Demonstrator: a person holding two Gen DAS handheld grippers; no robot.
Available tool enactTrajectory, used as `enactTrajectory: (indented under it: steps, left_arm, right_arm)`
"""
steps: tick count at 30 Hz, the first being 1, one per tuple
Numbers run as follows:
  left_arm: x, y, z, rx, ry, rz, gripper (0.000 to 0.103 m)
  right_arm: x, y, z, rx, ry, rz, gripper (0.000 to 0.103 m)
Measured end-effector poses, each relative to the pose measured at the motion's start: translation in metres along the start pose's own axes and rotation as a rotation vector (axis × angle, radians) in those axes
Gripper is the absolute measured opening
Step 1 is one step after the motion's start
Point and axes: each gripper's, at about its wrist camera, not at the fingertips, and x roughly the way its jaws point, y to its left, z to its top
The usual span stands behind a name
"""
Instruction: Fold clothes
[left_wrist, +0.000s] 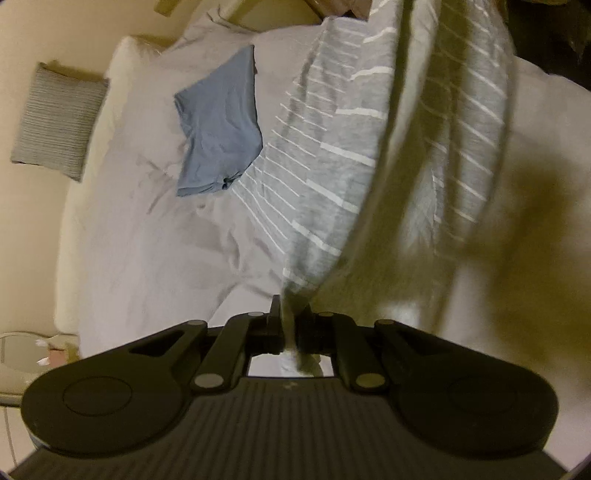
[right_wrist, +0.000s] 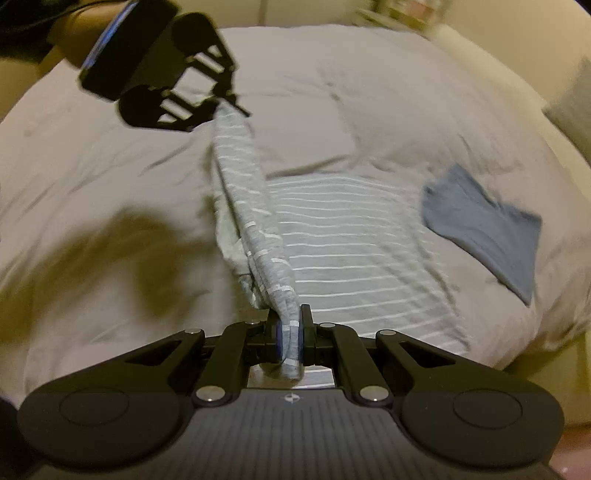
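Note:
A grey garment with thin white stripes lies partly on a pale bed, one edge lifted off it. My right gripper is shut on one end of that raised edge. My left gripper, seen at the upper left of the right wrist view, is shut on the other end. In the left wrist view the striped garment hangs stretched away from my left gripper, whose pads pinch its hem. A folded blue garment lies flat on the bed beside the striped one, also visible as a blue garment.
A grey ribbed cushion sits at the bed's edge against a cream wall. A round glass side table stands by the bed's corner. Dark shadows of the grippers fall across the bed cover.

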Motion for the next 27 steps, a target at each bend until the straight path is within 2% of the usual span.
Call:
enactTrajectory:
  steps: [4,8,13,16,22,27]
  left_arm:
    - [0.053,0.029,0.028,0.008,0.026,-0.079,0.006]
    - [0.107,0.047,0.046,0.032,0.041,-0.146,0.005]
    - [0.167,0.071,0.066,0.028,0.053,-0.215,0.005]
    - [0.192,0.08,0.073,-0.011,0.063,-0.259,0.007]
    - [0.212,0.101,0.073,-0.157,0.072,-0.313,0.007]
    - [0.213,0.115,0.068,-0.277,0.046,-0.381,0.002]
  right_arm:
    - [0.028,-0.074,0.0,0.11,0.015,0.049,0.005]
    - [0.067,-0.135,-0.016,0.245,0.064,0.116,0.005]
    - [0.102,-0.185,-0.034,0.346,0.12,0.182,0.005]
    - [0.118,-0.207,-0.041,0.402,0.142,0.206,0.005]
    - [0.142,-0.24,-0.054,0.528,0.191,0.218,0.015]
    - [0.14,-0.254,-0.066,0.624,0.192,0.233,0.016]
